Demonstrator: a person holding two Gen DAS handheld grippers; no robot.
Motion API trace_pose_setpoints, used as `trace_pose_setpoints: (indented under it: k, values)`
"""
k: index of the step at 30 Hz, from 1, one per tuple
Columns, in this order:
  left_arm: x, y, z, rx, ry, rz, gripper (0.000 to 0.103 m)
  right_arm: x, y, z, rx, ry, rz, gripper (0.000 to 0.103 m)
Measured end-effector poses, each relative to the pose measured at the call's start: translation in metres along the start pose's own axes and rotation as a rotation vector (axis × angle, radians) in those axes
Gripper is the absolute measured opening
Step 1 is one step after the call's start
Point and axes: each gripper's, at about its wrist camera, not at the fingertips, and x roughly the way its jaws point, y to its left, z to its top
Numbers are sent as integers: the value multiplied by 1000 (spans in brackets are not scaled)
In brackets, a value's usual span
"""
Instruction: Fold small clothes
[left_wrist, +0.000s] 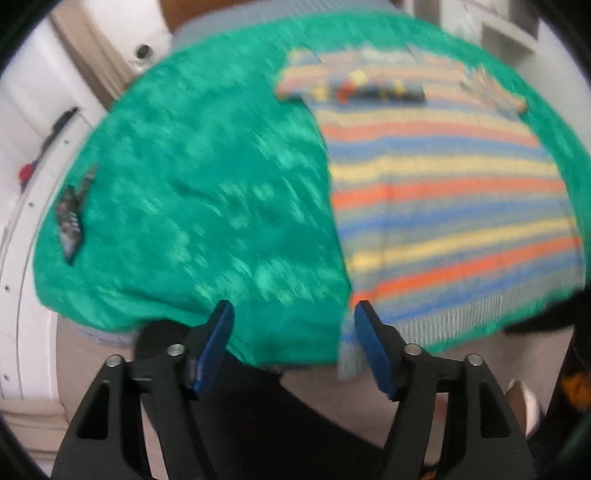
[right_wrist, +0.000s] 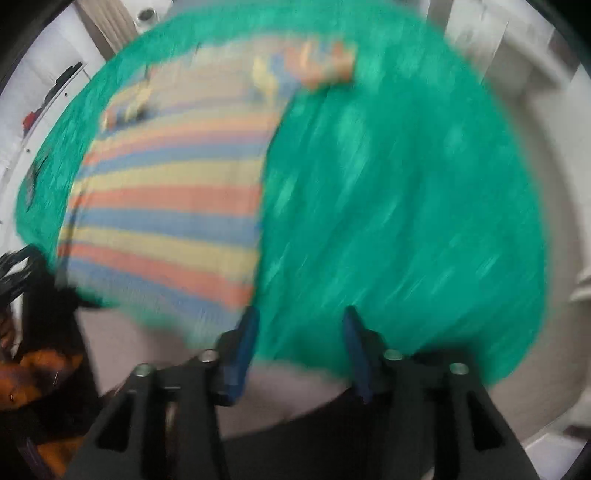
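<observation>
— Green cloth (left_wrist: 207, 192) covers the work surface under both grippers. What lies on it?
— One striped shirt (left_wrist: 443, 199), spread flat; its hem sits just ahead of the left gripper (left_wrist: 293, 314), toward its right finger.
— Jaws?
— Spread apart, nothing between them. Same for the right gripper (right_wrist: 299, 321), with the shirt ahead to its left.
— Anything only one view shows?
— A dark patterned scrap (left_wrist: 70, 218), far left in the left-wrist view; the right-wrist view is too blurred.

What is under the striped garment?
The striped garment lies on a green cloth that shows all round it. Whatever is beneath the cloth is covered.
</observation>
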Motion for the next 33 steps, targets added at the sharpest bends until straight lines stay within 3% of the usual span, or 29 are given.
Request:
trace_pose_setpoints:
  k: [2,4,8,11,12,14,15,16,19,22,26,29,33]
  values:
    - [-4,6,17,-42,-80,4,72,-16,7,42,-86,-121,-60,66]
    - [-10,1,31,-75,-125,14,74,-9,25,85,-185,-224,-55,66]
    - [-22,-12,47,-149,-181,-36,76,43,66,159,-307,-279,45,66]
    - [-25,-19,44,-140,-188,-48,78,111,95,201,-346,-239,26,66]
    - [-24,-20,41,-127,-184,-39,79,127,95,205,-341,-224,17,64]
    - [-17,-22,38,-100,-164,-8,79,152,87,213,-288,-179,17,37]
    - [-15,-21,36,-95,-156,2,79,153,75,215,-237,-182,33,11]
    - [-11,-17,32,-95,-142,10,79,150,63,218,-176,-200,49,3]
    - [-4,-10,27,-122,-109,-7,79,117,1,216,25,-279,56,3]
    - [3,-8,29,-146,-88,-36,78,80,-80,207,182,-346,-25,3]
    - [2,-23,37,-133,-104,-56,79,61,-173,183,335,-328,-155,3]
    - [-1,-37,42,-107,-111,-61,79,75,-204,165,393,-273,-161,3]
    - [-4,-43,44,-81,-104,-36,78,106,-205,148,412,-207,-176,3]
